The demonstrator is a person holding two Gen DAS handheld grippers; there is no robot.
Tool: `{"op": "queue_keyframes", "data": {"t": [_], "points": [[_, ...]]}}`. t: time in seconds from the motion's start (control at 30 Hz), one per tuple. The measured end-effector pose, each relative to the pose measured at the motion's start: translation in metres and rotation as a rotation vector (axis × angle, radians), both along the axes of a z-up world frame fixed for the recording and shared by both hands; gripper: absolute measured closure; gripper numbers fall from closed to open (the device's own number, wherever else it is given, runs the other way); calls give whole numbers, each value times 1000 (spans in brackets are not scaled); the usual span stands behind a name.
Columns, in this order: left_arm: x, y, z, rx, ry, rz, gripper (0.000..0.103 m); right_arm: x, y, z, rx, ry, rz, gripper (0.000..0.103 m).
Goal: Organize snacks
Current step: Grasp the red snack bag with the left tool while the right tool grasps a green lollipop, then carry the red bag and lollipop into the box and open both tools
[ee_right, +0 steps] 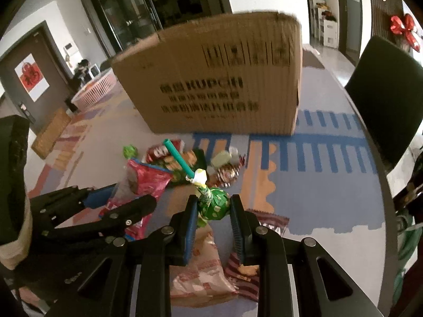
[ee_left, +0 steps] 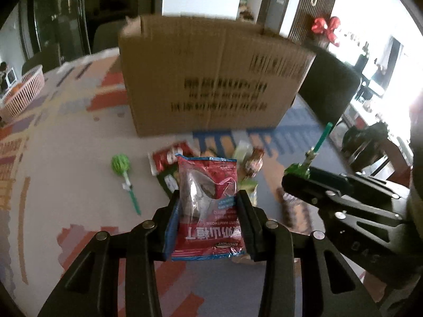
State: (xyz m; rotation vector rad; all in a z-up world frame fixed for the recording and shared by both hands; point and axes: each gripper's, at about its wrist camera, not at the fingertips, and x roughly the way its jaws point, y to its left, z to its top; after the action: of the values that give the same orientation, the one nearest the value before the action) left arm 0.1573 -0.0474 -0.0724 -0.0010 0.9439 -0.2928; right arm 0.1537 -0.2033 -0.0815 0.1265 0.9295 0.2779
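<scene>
Left wrist view: left claw (ee_left: 207, 211) clamps red plastic snack bag (ee_left: 208, 206) above patterned tabletop (ee_left: 66, 158). Right claw (ee_right: 213, 211) grips green foil-wrapped lollipop (ee_right: 214, 203), near brown cardboard box (ee_right: 216, 79).

A tall cardboard box (ee_right: 219, 79) blocked the way straight ahead, a snack pile (ee_right: 190, 163) crowded the counter (ee_right: 330, 206) before it, and open counter lay right of the pile, bounded by a dark chair (ee_right: 386, 97).
</scene>
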Motion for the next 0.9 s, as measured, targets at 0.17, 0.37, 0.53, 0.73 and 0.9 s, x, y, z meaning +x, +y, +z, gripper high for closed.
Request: {"op": "queue_keyframes", "data": {"t": [0.17, 0.37, 0.53, 0.73, 0.9], "points": [[1, 1, 32, -25, -76, -8, 63, -3, -2, 29, 17, -73, -7, 77], [11, 2, 71, -41, -176, -14, 63, 2, -3, 65, 29, -166, -18, 77], [23, 3, 98, -30, -254, -20, 63, 11, -5, 95, 36, -240, -41, 77], [43, 5, 118, -10, -314, -28, 63, 30, -4, 119, 35, -293, -55, 77], [68, 8, 128, 5, -323, -44, 63, 52, -3, 133, 18, -304, -66, 77]]}}
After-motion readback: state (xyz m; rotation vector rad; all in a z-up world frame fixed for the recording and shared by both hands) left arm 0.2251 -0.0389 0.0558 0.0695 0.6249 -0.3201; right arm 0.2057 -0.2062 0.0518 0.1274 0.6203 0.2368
